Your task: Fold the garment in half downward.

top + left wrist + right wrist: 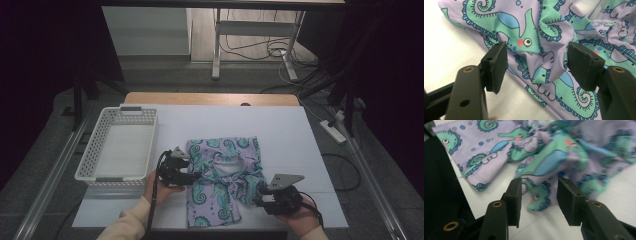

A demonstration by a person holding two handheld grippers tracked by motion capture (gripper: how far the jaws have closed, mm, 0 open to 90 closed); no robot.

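A lilac garment (222, 175) printed with green and blue seahorses lies crumpled on the white table top (285, 130), toward the near edge. My left gripper (196, 175) rests at the garment's left side. In the left gripper view it (537, 67) stands open, its jaws wide apart over a raised fold of the cloth (524, 30) without pressing it. My right gripper (260, 192) sits at the garment's lower right corner. In the right gripper view it (539, 197) is open, with a loose tip of the fabric (549, 162) lying between the jaws, untouched by the pads.
A white perforated plastic basket (120, 112) stands on the table to the left of the garment, with nothing visible inside. Beyond the table's far edge are a desk frame (217, 45) and cables on the floor. A power strip (334, 131) lies at the right.
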